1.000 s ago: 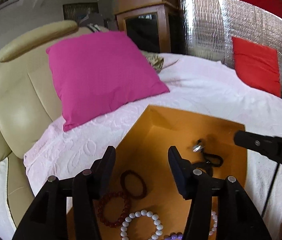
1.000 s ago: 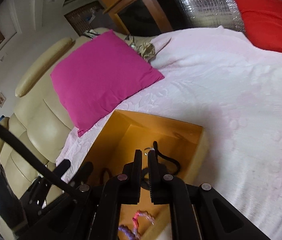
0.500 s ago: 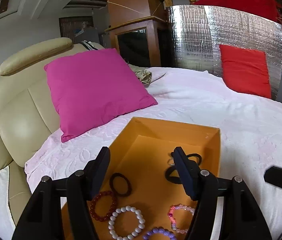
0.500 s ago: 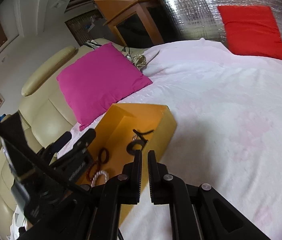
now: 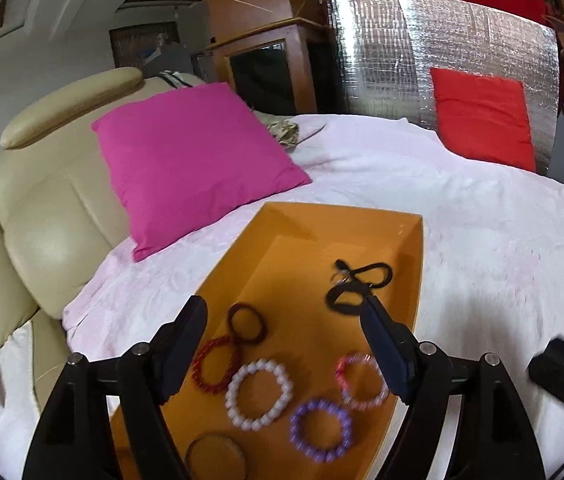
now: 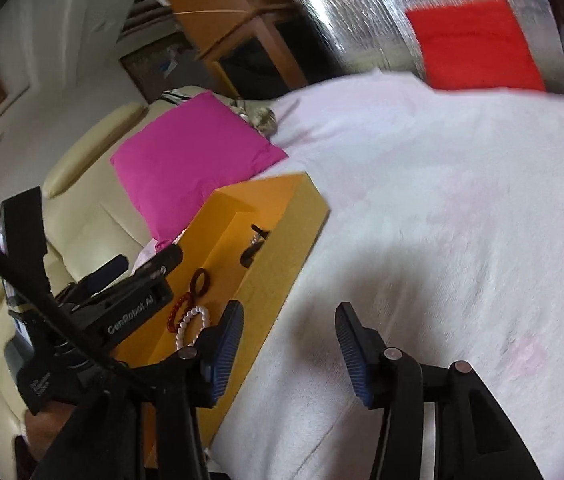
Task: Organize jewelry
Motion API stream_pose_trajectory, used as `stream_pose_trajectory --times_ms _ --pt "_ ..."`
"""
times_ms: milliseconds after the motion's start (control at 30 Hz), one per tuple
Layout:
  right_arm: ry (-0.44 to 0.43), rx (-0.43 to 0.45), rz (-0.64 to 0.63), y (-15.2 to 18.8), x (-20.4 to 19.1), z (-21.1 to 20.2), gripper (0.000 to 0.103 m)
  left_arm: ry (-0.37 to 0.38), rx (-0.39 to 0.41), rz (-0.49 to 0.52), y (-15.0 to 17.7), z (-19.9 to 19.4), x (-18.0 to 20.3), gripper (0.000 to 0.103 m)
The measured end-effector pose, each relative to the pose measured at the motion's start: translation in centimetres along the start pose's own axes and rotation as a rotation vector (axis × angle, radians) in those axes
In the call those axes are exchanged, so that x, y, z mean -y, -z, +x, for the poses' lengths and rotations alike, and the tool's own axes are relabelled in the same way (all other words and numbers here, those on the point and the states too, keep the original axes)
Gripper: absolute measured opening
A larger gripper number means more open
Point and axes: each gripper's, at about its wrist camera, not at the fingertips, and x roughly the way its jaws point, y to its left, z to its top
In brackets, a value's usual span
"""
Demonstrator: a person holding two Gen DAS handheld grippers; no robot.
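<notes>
My right tool point(image 6: 288, 350) has swung off the orange box point(image 5: 418, 256) since a second ago and now hangs over the bare pink bedspread point(image 6: 422, 220), its blue-padded jaws just sprung apart with nothing between them. My left tool point(image 5: 284, 344) has drawn back along the box, so more of the box floor shows under it; its jaws have also been widening and stand released, gripping nothing.

The jewelry lies inside the open box on the bed. Near the far end sits a tangle of black cord with a small metal piece point(image 5: 356, 284). Closer to me are a dark hair tie point(image 5: 247, 322), a red bead bracelet point(image 5: 216, 366) just beside it, a white pearl-like bracelet point(image 5: 259, 394), a pink bead bracelet point(image 5: 360, 380), a purple bead bracelet point(image 5: 320, 428) and a thin brown bangle point(image 5: 216, 456) at the nearest end.

A magenta cushion point(image 5: 194, 160) leans on the cream leather headboard point(image 5: 38, 216) beyond the box; a red cushion point(image 5: 482, 116) rests against a silver foil panel point(image 5: 422, 52).
</notes>
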Motion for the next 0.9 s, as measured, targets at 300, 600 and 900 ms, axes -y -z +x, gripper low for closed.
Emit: stream_pose_trajectory --times_ms 300,600,900 --pt "0.151 0.124 -0.131 0.6 -4.0 -7.5 0.052 -0.009 0.081 -0.039 -0.5 -7.3 -3.9 0.087" --pt "0.182 0.17 -0.165 1.9 -8.4 -14.2 0.066 0.005 0.153 0.018 0.4 -15.2 -6.2 0.09" --pt "0.195 0.18 -0.176 3.6 -11.9 -16.8 0.069 -0.015 0.198 -0.001 1.5 -19.8 -8.4 0.09"
